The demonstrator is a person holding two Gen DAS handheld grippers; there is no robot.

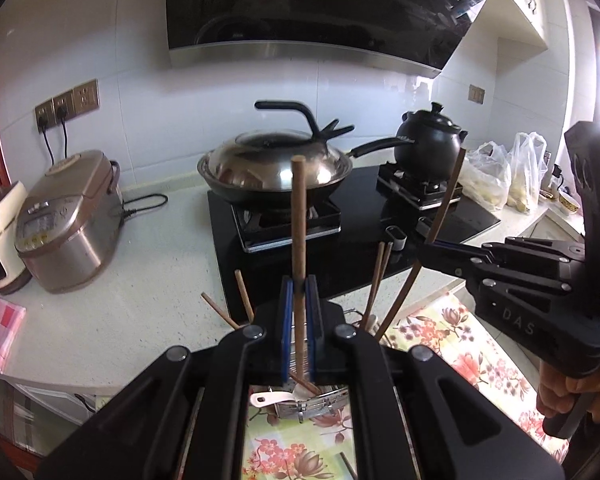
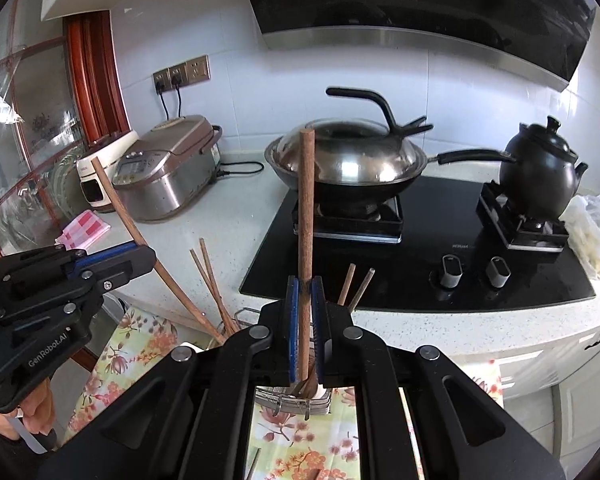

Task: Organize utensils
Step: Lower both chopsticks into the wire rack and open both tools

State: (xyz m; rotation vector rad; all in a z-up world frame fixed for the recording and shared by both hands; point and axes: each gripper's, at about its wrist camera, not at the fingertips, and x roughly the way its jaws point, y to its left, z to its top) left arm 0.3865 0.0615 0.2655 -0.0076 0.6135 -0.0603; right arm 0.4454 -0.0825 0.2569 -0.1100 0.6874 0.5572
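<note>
My left gripper (image 1: 299,286) is shut on a brown chopstick (image 1: 299,216) that stands upright, its lower end in a metal utensil basket (image 1: 320,404). My right gripper (image 2: 305,286) is shut on another brown chopstick (image 2: 306,200), also upright over the basket (image 2: 296,400). The right gripper shows in the left wrist view (image 1: 432,246) gripping its tilted chopstick (image 1: 448,196). The left gripper shows in the right wrist view (image 2: 146,254) on its chopstick (image 2: 116,200). Several more chopsticks (image 1: 378,280) and a white spoon (image 1: 272,398) stand in the basket.
The basket sits on a floral cloth (image 1: 460,344) below the counter edge. Behind are a black hob (image 2: 420,264) with a lidded wok (image 2: 348,160) and a black clay pot (image 2: 540,176), a rice cooker (image 1: 68,220), a pink cloth (image 1: 0,328) and plastic bags (image 1: 500,176).
</note>
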